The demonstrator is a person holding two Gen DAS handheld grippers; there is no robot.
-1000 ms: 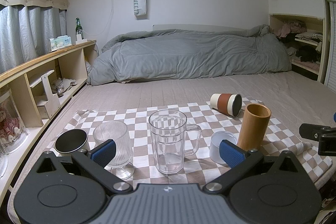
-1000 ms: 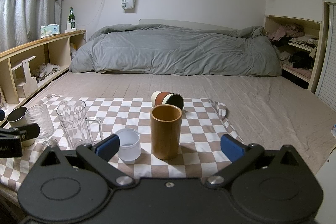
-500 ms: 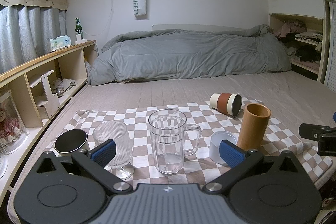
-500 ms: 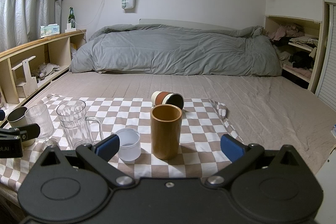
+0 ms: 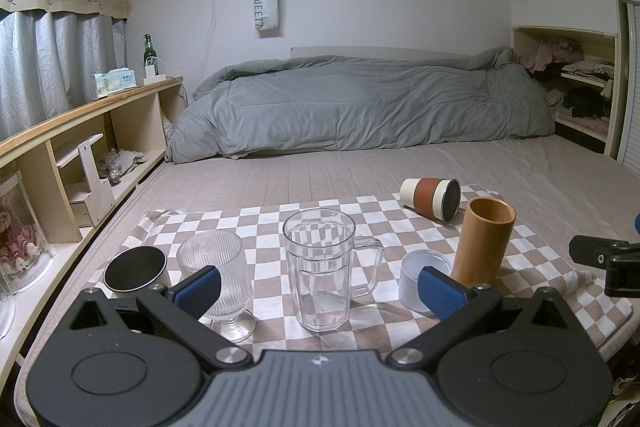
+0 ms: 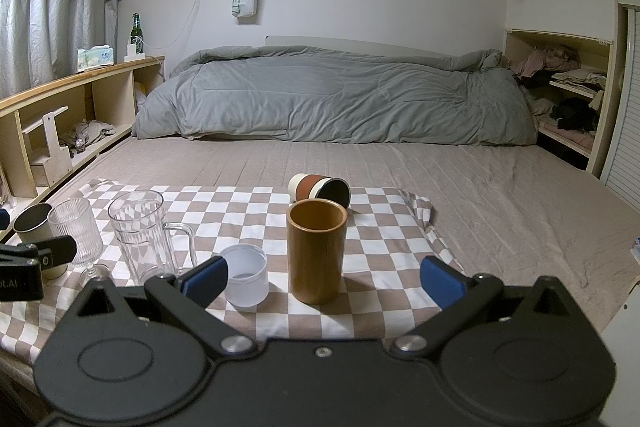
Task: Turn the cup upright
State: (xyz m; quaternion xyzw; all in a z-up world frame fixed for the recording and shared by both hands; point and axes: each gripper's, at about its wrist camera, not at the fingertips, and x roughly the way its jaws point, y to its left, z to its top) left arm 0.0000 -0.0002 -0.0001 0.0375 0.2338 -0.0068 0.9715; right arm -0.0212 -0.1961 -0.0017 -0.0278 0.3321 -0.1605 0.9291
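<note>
A cream cup with a rust-red band [image 5: 431, 200] lies on its side at the far right of the checked cloth [image 5: 260, 223], its dark mouth facing right. It also shows in the right wrist view [image 6: 319, 187], behind the bamboo cup [image 6: 317, 255]. My left gripper [image 5: 318, 289] is open and empty at the cloth's near edge, in front of the clear mug [image 5: 320, 271]. My right gripper [image 6: 323, 281] is open and empty, in front of the bamboo cup and the white cup [image 6: 245, 281].
Upright on the cloth: a dark-lined cup [image 5: 135, 269], a ribbed stem glass [image 5: 216, 277], the clear mug, a white cup [image 5: 420, 279], a bamboo cup [image 5: 482, 241]. A grey duvet [image 5: 360, 107] lies behind. Wooden shelves [image 5: 80, 155] run along the left.
</note>
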